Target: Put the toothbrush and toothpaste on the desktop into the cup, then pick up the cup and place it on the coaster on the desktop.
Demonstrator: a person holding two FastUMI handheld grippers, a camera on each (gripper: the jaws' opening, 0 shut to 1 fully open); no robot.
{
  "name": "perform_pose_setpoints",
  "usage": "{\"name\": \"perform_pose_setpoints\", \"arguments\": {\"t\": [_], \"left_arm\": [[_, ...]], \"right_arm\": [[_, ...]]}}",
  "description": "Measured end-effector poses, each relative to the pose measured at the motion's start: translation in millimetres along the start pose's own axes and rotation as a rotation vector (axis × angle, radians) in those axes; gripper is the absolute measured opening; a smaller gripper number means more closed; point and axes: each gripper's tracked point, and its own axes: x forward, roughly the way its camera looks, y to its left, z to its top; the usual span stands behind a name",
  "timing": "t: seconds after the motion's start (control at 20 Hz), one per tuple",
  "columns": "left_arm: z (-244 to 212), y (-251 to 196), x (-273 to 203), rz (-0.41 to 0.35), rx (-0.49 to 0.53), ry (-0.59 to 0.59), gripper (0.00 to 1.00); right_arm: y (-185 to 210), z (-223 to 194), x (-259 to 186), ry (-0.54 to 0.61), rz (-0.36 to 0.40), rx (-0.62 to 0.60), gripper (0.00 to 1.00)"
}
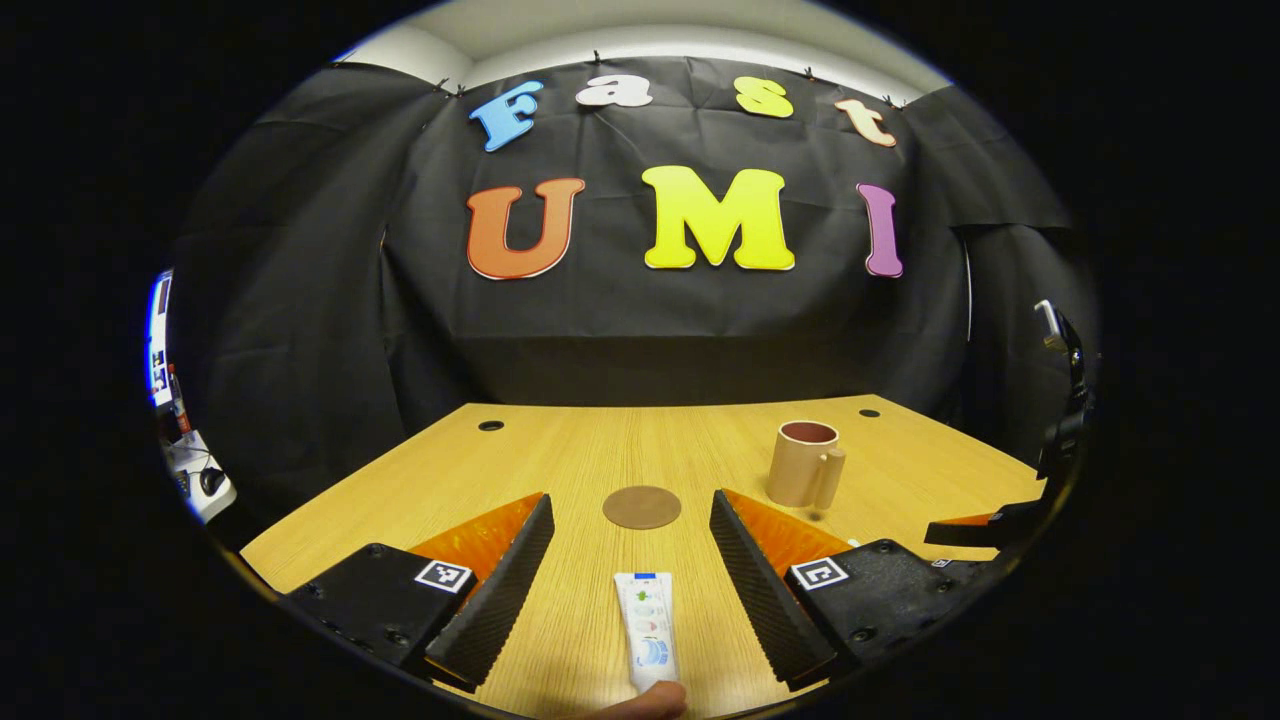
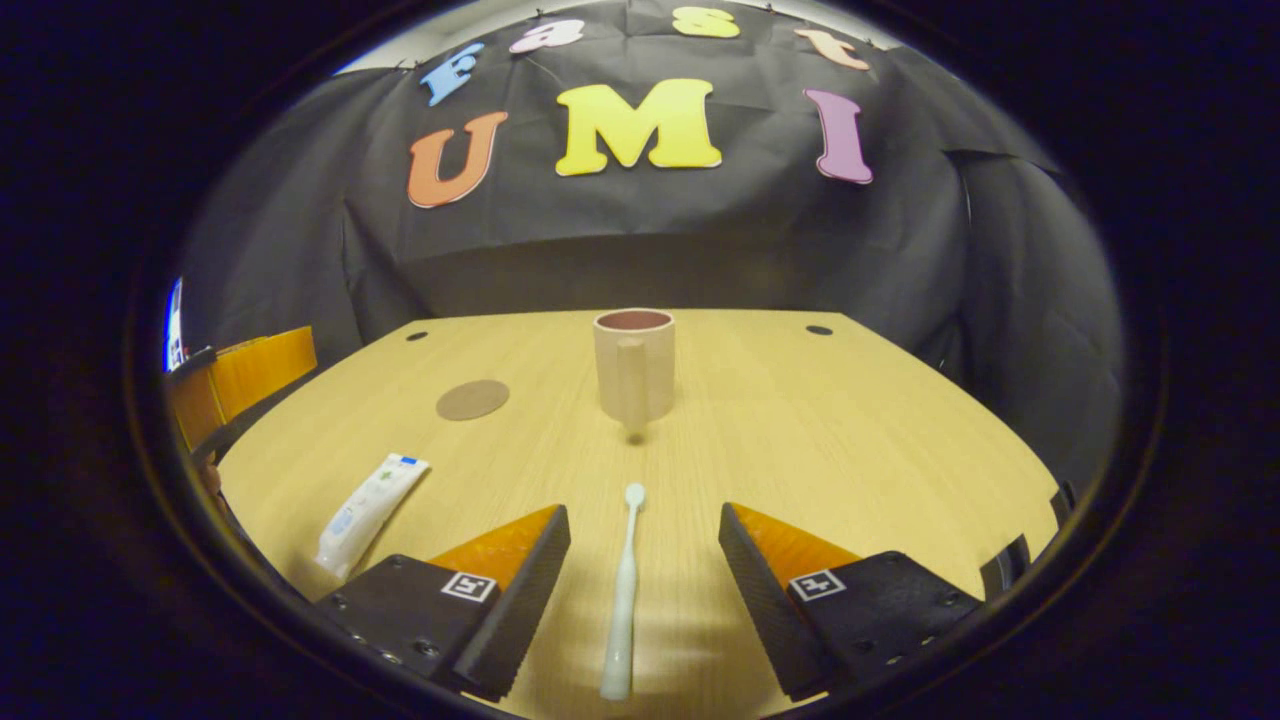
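While both our grippers, left gripper [image 1: 632, 580] and right gripper [image 2: 645, 590], gape wide holding nothing, we see nothing done yet: the white printed toothpaste tube [image 1: 647, 630] at lower centre of the left gripper view and the white plastic toothbrush [image 2: 623, 595] at lower centre of the right gripper view lie on the pale wooden desktop [image 2: 800, 440], outside the beige ceramic cup [image 2: 634, 365], which stands apart from the round brown coaster [image 2: 472, 399].

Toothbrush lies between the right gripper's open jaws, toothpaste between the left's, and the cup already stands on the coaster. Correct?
Not quite. The cup stands on the bare desktop, apart from the coaster, as the right gripper view shows. The toothbrush and toothpaste lie as you say.

Looks like a lab recording booth: black cloth wall [image 1: 640, 300] draped behind a wooden desk surface [image 2: 800, 450] with cable holes, ahead of the fingers [image 1: 500, 590].
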Motion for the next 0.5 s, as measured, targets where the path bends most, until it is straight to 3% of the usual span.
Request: {"name": "perform_pose_setpoints", "arguments": {"t": [0.3,0.4,0.45,0.5], "left_arm": [[-31,-2,8,-0.024,-0.040,0.087,1.00],[-43,-3,11,-0.016,-0.041,0.137,1.00],[-49,-2,13,-0.009,-0.035,0.158,1.00],[-53,-1,15,-0.010,-0.032,0.178,1.00]], "right_arm": [[8,-17,13,0.090,-0.007,-0.011,0.63],[7,-21,16,0.113,-0.009,0.000,0.47],[6,-22,17,0.125,-0.008,0.010,0.34],[5,-22,19,0.137,-0.006,0.017,0.35]]}}
